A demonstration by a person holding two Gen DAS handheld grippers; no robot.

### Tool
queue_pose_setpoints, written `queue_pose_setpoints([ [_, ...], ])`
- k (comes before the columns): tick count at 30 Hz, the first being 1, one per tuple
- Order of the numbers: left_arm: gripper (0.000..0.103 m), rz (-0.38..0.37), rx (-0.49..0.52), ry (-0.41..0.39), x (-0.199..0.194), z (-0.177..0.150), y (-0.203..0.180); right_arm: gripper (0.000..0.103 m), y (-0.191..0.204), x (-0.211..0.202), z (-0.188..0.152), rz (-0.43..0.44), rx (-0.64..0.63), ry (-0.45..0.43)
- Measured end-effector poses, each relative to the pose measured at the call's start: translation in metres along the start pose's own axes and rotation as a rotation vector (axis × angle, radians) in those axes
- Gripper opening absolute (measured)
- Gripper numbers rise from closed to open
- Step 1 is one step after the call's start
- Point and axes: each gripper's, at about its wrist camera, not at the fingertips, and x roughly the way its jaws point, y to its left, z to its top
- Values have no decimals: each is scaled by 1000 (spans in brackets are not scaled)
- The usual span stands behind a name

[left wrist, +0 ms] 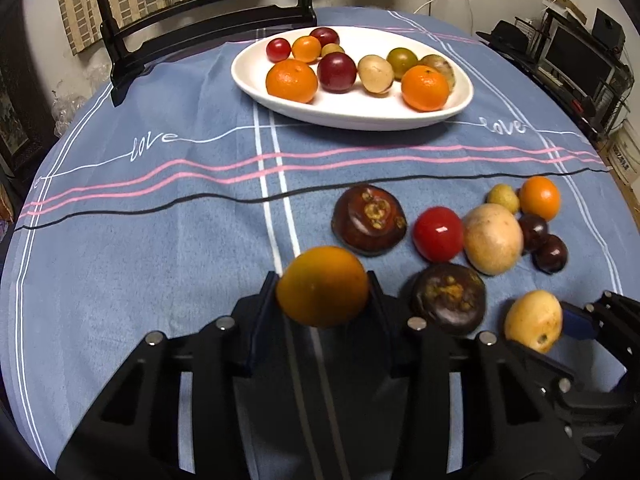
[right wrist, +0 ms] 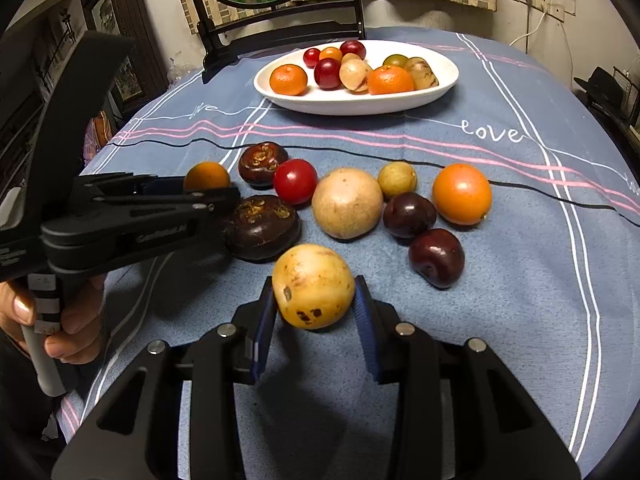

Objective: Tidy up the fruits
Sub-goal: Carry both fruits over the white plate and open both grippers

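My left gripper (left wrist: pixel 323 280) is shut on a small orange fruit (left wrist: pixel 322 300), held just above the blue cloth; the right wrist view shows it from the side, the same orange fruit (right wrist: pixel 207 176) at its tips. My right gripper (right wrist: pixel 314 285) is shut on a spotted yellow fruit (right wrist: pixel 313 292) between its blue pads. Loose fruit lies beyond them: two dark mangosteens (right wrist: pixel 262 160) (right wrist: pixel 262 226), a red fruit (right wrist: pixel 295 181), a large pale fruit (right wrist: pixel 347 203), an orange (right wrist: pixel 462 194) and two dark plums (right wrist: pixel 409 215) (right wrist: pixel 436 257). A white oval plate (left wrist: pixel 352 118) at the far side holds several fruits.
A dark wooden chair (left wrist: pixel 200 20) stands behind the plate at the table's far edge. A person's hand (right wrist: pixel 68 320) grips the left gripper's handle. Shelves with clutter (left wrist: pixel 580 60) stand off the table's right side. The round table's edge curves close on both sides.
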Motion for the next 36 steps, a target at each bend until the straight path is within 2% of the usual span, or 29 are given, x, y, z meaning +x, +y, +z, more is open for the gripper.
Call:
queue_pose_setpoints([
  [9, 43, -23, 10, -44, -44, 1, 7, 38, -1, -24, 3, -27, -31, -48],
  [15, 43, -44, 49, -116, -84, 18, 2, 38, 2, -63, 29, -68, -100, -150],
  [20, 43, -34, 79, -163, -98, 42, -8, 38, 4, -81, 52, -98, -137, -218],
  [28, 43, -21, 72, -191, -85, 103, -12, 38, 7, -65, 108, -109, -195, -261],
  [32, 43, -58, 2, -128, -50, 137, 4, 38, -5, -40, 142, -130, -175, -252],
  [36, 43, -16, -26, -106, -17, 164, 13, 38, -18, 0, 168, -161, -162, -218],
])
